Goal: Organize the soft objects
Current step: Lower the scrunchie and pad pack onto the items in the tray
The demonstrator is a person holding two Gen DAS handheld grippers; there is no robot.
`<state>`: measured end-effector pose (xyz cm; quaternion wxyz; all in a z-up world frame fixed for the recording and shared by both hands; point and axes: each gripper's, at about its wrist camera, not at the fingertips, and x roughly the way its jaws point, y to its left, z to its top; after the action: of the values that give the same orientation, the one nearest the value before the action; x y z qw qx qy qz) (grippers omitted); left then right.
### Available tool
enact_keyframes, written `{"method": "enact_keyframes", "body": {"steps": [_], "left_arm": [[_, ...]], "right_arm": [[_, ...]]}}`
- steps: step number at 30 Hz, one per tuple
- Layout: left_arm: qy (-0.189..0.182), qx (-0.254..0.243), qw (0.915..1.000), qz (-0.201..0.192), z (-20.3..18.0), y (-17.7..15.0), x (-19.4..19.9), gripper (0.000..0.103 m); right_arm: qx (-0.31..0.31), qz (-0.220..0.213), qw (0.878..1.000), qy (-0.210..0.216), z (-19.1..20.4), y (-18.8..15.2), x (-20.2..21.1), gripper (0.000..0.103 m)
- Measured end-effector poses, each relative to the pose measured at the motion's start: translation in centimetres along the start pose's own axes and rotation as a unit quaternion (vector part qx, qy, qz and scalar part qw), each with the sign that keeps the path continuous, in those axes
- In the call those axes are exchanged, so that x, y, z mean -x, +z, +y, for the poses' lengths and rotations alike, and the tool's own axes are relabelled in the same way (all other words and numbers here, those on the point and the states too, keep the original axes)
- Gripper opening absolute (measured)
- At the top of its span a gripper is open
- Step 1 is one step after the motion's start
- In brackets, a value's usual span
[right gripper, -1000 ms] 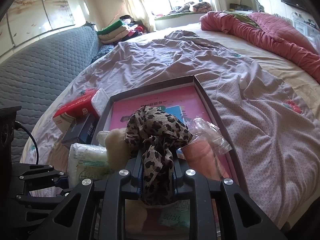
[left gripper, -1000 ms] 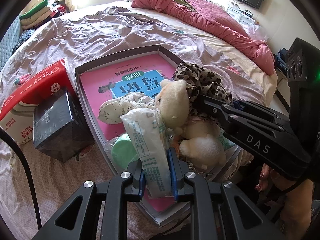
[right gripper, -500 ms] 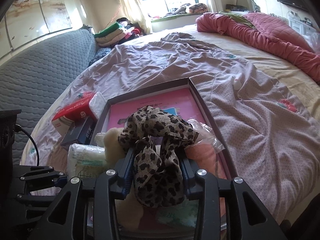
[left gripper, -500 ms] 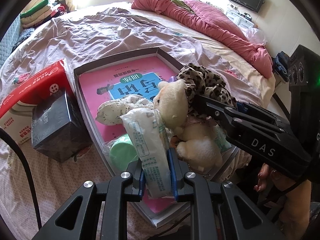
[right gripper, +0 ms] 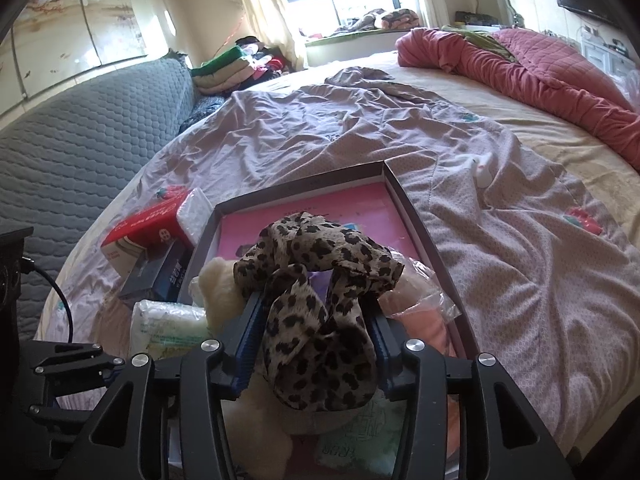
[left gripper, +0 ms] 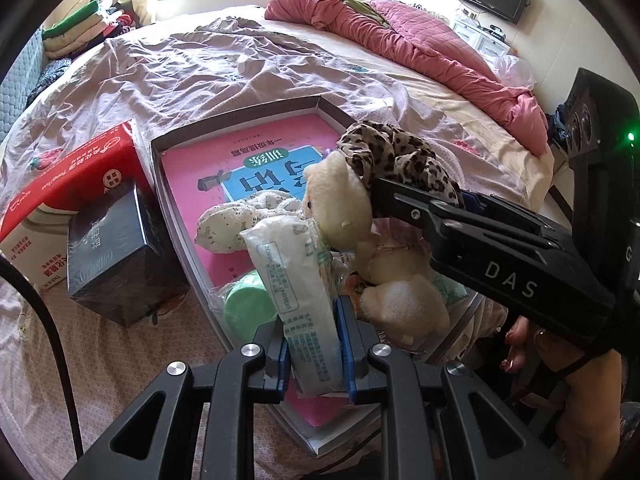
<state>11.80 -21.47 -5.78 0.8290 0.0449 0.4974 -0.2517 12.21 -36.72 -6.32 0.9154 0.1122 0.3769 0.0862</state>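
Note:
My left gripper (left gripper: pixel 313 346) is shut on a white tissue pack (left gripper: pixel 296 288) at the near end of a shallow grey box (left gripper: pixel 240 120) lined with a pink book (left gripper: pixel 200 168). A cream teddy bear (left gripper: pixel 360 240), a speckled cloth toy (left gripper: pixel 236 222) and a green round thing (left gripper: pixel 248 308) lie in the box. My right gripper (right gripper: pixel 316 340) has parted its jaws; the leopard-print scarf (right gripper: pixel 316 280) still hangs between them above the bear (right gripper: pixel 218 288). The right gripper shows from the side in the left wrist view (left gripper: pixel 472 236), with the scarf (left gripper: pixel 396 156) at its tip.
A red tissue box (left gripper: pixel 60 200) and a black box (left gripper: pixel 116 252) lie left of the grey box on the wrinkled lilac sheet (left gripper: pixel 200 60). A pink quilt (left gripper: pixel 420 40) is bunched at the far right. A grey padded headboard (right gripper: pixel 80 120) stands left. A bagged pink cloth (right gripper: pixel 424 316) lies in the box.
My right gripper's jaws have spread apart around the leopard scarf, which has loosened and lifted slightly. My left gripper stays shut on the tissue pack and has barely moved.

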Motion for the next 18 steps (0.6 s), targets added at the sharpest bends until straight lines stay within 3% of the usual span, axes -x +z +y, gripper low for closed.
{"method": "enact_keyframes", "body": {"steps": [4,18], "left_arm": [[0.000,0.000,1.0000,0.001,-0.1,0.0,0.0,0.021],[-0.002,0.005,1.0000,0.000,0.1,0.0,-0.1,0.021]], "right_arm": [[-0.007,-0.011,1.000,0.006,-0.2,0.1,0.6,0.059],[-0.006,-0.035,0.999,0.004,-0.2,0.3,1.8,0.064]]}}
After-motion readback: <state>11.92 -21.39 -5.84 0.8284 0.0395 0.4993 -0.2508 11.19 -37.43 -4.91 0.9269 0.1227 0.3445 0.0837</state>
